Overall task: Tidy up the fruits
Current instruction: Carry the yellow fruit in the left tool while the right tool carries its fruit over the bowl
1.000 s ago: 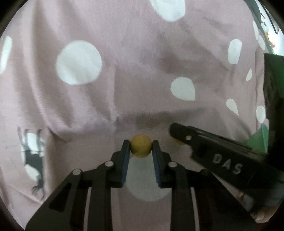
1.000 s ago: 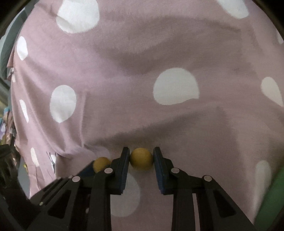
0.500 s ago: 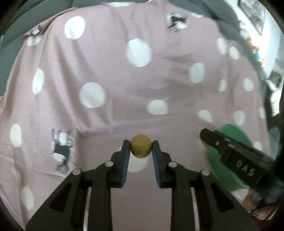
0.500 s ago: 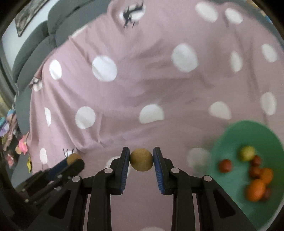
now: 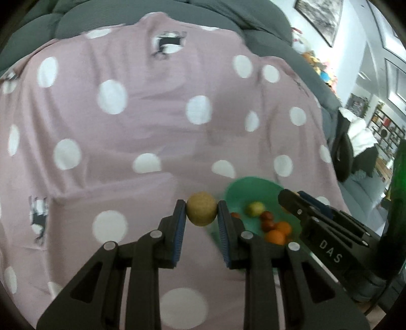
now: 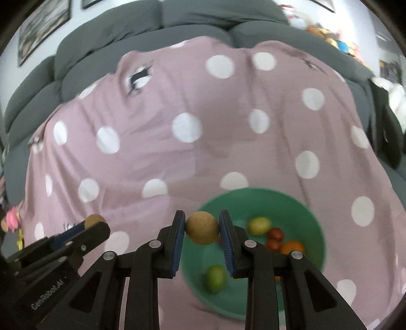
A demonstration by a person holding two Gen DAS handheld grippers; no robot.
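Fruits: two round tan fruits, one per gripper, both lifted off the cloth.
Change: a second ago both grippers sat low on the pink cloth; now raised and pulled back, sofa and green bowl in view, bowl nearer than half a second ago.
Left gripper (image 5: 201,212): clamped narrow on left tan fruit (image 5: 201,212), pinched between the blue pads at the fingertips, held over the cloth just left of the bowl's rim.
Right gripper (image 6: 202,228): closed narrow on right tan fruit (image 6: 202,227), pads on both sides, held above the near-left edge of the bowl.
Green bowl (image 6: 299,203): on the cloth, to the right; inside are a yellow-green fruit (image 6: 258,225), dark red fruits (image 6: 275,234), orange fruits (image 6: 291,247), a green fruit (image 6: 215,278).
Polka-dot cloth (image 6: 177,162): pink, white dots, draped over grey sofa (image 6: 192,15).
Obstructions: right gripper's finger crosses the bowl's right part in the left view; left gripper sits low left in the right view.
Blur: bowl edges smeared.
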